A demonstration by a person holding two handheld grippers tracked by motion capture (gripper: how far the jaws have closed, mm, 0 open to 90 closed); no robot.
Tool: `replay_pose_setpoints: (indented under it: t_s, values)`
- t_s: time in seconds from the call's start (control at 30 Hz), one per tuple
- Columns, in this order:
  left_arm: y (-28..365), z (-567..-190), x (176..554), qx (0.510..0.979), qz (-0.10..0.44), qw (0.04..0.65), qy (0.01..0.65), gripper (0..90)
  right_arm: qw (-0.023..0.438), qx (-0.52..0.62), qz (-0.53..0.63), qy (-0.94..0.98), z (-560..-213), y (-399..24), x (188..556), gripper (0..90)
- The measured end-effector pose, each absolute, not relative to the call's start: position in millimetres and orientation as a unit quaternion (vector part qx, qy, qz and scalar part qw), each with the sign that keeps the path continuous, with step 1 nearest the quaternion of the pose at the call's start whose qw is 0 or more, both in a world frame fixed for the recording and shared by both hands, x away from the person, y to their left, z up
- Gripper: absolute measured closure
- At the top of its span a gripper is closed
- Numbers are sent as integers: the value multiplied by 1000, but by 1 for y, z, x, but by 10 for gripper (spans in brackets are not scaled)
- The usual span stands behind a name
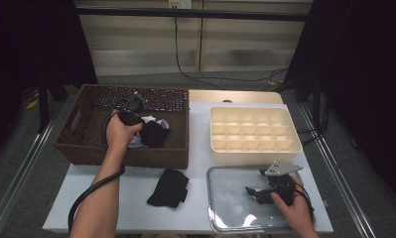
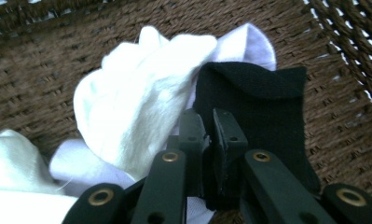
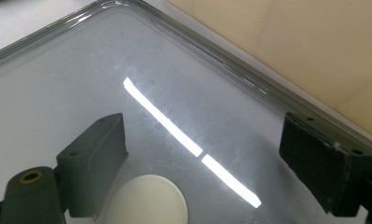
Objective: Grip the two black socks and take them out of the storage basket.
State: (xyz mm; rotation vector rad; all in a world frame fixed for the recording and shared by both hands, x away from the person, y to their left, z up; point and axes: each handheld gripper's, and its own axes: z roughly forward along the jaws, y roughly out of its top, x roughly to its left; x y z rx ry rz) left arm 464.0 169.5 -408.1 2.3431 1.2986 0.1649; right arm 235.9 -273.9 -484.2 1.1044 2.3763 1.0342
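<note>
Your left gripper [image 2: 210, 128] has its jaws clamped on the edge of a black sock [image 2: 258, 112], which lies inside the wicker basket [image 1: 86, 144] against white cloths [image 2: 141, 102]. Your right gripper [image 3: 207, 154] hovers with jaws spread wide and nothing between them above the clear tray lid [image 1: 225, 198], just before the cream compartment box [image 1: 255, 153]. A second black sock [image 1: 169, 187] lies on the table [image 1: 136, 218].

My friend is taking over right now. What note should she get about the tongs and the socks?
Left tongs: shut on the black sock inside the wicker basket, beside white socks.
Right tongs: open, nothing held, over the clear lid.
Done: one black sock on the table.
Left: lift the gripped sock out; probably sort socks into the divided box, which has none yet.
</note>
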Motion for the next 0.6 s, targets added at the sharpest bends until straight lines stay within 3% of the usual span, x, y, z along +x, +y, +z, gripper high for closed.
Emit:
replay_pose_setpoints:
  t_s: [0.6]
  values:
    - [194, -343, 447, 833, 60, 276, 476, 847, 161, 386, 363, 832, -484, -274, 236, 141]
